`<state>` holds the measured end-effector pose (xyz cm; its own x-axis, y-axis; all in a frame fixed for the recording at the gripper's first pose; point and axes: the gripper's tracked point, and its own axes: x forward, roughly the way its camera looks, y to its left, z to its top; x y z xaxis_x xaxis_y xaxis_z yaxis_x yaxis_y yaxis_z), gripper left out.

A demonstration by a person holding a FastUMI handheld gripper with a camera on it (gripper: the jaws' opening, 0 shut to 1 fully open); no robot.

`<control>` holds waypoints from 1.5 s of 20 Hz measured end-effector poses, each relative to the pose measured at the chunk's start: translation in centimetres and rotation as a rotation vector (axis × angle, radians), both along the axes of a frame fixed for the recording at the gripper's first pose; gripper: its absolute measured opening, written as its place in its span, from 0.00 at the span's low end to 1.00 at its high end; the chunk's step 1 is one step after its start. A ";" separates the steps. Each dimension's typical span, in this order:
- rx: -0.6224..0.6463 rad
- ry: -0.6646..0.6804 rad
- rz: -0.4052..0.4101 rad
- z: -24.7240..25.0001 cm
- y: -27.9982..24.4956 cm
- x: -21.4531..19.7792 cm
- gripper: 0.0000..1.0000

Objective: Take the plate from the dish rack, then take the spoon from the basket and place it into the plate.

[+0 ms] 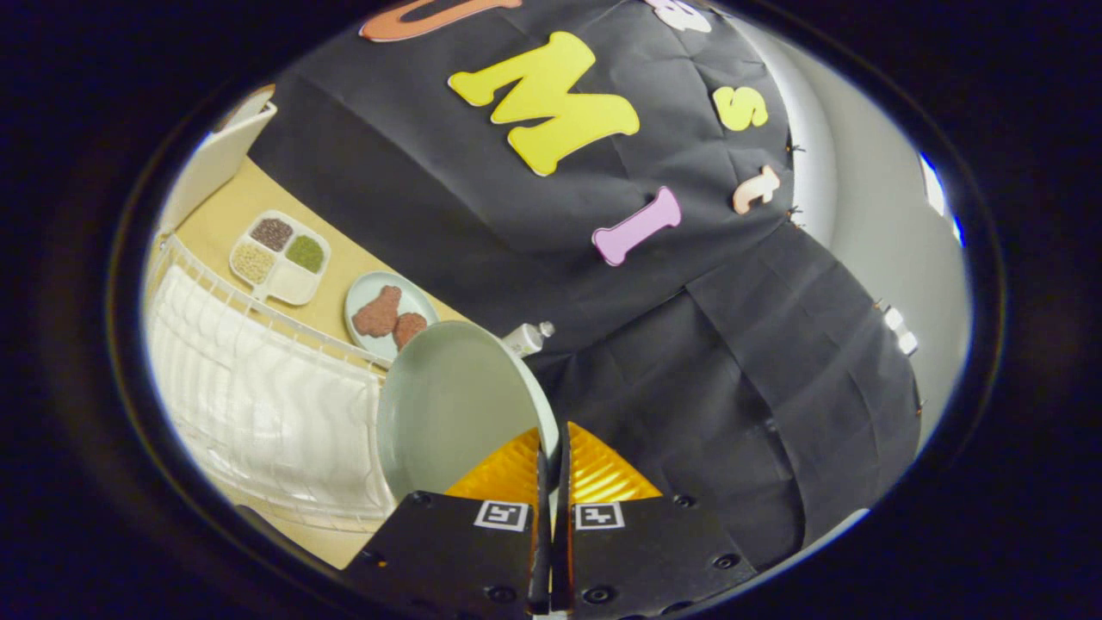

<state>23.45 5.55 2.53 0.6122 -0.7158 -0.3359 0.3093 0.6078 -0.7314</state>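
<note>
Clamping together on the rim of the pale green plate [448, 405], the gripper [551, 456] is holding it on edge beside the white dish rack [258, 405], and the glazed, stiff, breakable plate is likely proving slippery in so narrow a rim grip

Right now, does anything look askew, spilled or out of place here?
Nothing spilled or damaged. The plate stands on edge, clamped at its rim by the gripper, beside the white dish rack; that fits being lifted out.

No readable text; square coded markers [502, 515] on jaws.
</note>
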 end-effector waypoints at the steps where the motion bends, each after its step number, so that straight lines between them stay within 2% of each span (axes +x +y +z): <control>1: 0.056 0.004 0.015 -0.2 -0.4 -0.7 0.06; 5: 0.312 -0.045 0.063 -0.8 -2.7 -4.0 0.06; 8: 0.589 -0.022 0.123 -2.8 -3.2 -7.4 0.06; 14: 0.794 -0.019 0.206 -8.3 -5.1 -13.4 0.06; 17: 0.984 0.029 0.257 -12.6 -3.2 -15.9 0.06; 19: 1.109 0.070 0.257 -15.9 -2.1 -17.2 0.06; 24: 1.216 0.170 0.181 -23.4 -2.0 -17.6 0.06; 28: 1.229 0.171 0.138 -25.3 -3.8 -16.5 0.06; 30: 1.218 0.175 0.144 -25.7 -4.3 -16.1 0.07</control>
